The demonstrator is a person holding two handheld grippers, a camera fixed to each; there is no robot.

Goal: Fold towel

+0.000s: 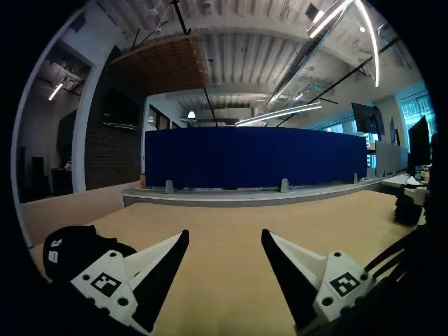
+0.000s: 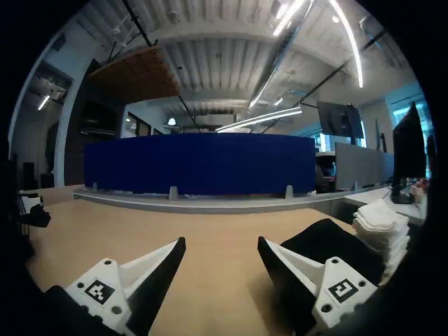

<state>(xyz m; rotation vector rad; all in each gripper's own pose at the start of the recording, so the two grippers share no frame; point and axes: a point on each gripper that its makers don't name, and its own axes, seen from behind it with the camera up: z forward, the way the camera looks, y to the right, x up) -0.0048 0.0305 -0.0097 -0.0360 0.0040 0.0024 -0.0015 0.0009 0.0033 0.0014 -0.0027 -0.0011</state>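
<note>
Where the table (image 2: 224,241) ends, folded white towels (image 2: 383,227) lie stacked.

Place: an open-plan office.
Landmark: a long blue desk divider (image 1: 252,157) standing along the far edge of a pale wooden desktop (image 1: 235,224).
Right of the divider: dark monitors (image 1: 367,117), a grey desk screen (image 1: 389,157) among further desks, and bright windows (image 1: 417,109).
Above the divider: long strip lights (image 1: 280,113), bare ducts (image 1: 297,61) under a white ribbed ceiling, and a hanging wooden slat panel (image 1: 159,64).
Left of the divider: a dark brick wall (image 1: 112,157) carrying a black wall screen (image 1: 120,109).
</note>
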